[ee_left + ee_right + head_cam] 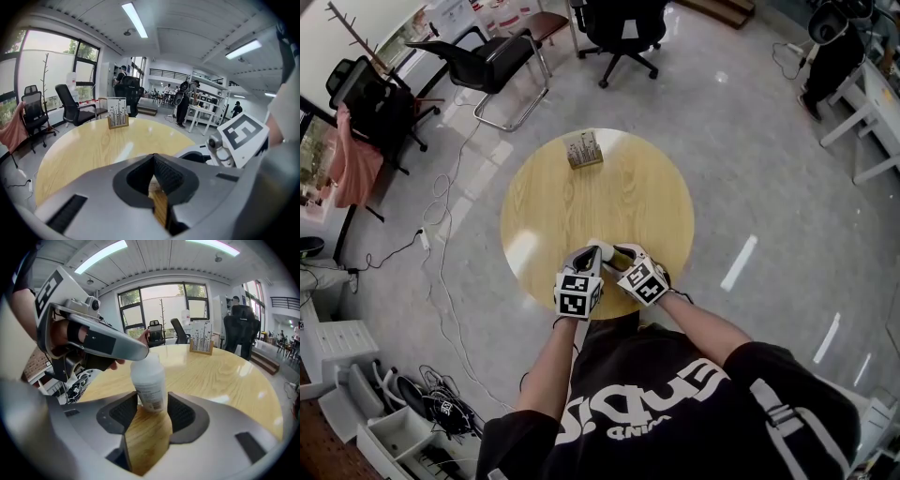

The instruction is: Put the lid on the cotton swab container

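Note:
The cotton swab container [149, 385], a white translucent bottle with a printed label, stands upright on the round wooden table [581, 202] near its front edge. My right gripper [152, 409] has its pads against the container's lower sides. My left gripper [133, 348] lies across the container's top and hides it, so I cannot make out the lid on its own. In the left gripper view its jaws [153, 176] stand together with only a narrow slit. In the head view both grippers meet over the container [599, 247], left gripper [591, 251] beside right gripper [615, 253].
A small wooden holder with thin sticks [584, 150] stands at the table's far edge. Office chairs [492, 66] and floor cables [441, 244] surround the table. Boxes and clutter [384, 412] lie at the lower left.

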A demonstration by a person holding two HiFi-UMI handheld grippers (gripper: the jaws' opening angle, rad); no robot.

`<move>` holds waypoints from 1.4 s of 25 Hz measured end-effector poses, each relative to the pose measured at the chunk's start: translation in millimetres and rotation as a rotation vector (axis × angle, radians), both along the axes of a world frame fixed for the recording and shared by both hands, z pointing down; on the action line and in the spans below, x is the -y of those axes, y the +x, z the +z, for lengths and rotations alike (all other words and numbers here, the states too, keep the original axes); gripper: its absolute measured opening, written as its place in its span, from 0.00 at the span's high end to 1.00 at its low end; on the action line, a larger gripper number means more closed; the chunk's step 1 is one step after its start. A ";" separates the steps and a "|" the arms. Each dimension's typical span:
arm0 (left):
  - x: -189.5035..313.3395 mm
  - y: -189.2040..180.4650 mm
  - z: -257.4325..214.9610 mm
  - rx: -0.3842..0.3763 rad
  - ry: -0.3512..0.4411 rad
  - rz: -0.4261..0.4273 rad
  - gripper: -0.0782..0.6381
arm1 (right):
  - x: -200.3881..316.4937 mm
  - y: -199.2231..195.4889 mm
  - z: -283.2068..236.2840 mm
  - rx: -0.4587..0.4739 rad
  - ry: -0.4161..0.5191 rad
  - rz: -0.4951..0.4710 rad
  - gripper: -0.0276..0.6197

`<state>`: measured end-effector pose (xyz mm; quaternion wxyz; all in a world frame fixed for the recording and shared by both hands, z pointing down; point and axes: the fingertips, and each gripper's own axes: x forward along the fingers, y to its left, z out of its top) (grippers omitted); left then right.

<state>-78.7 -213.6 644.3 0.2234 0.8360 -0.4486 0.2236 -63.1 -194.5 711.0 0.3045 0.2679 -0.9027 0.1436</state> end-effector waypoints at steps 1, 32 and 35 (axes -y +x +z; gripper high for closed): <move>0.2 -0.5 0.6 -0.003 -0.004 -0.006 0.88 | -1.4 2.7 -3.1 0.010 -0.001 0.004 0.65; -90.2 -35.1 -164.3 -0.105 0.274 -0.212 0.88 | -47.7 114.7 -234.6 0.378 0.244 0.254 0.82; -92.3 -36.4 -165.5 -0.111 0.297 -0.232 0.88 | -47.8 118.0 -231.8 0.384 0.247 0.269 0.88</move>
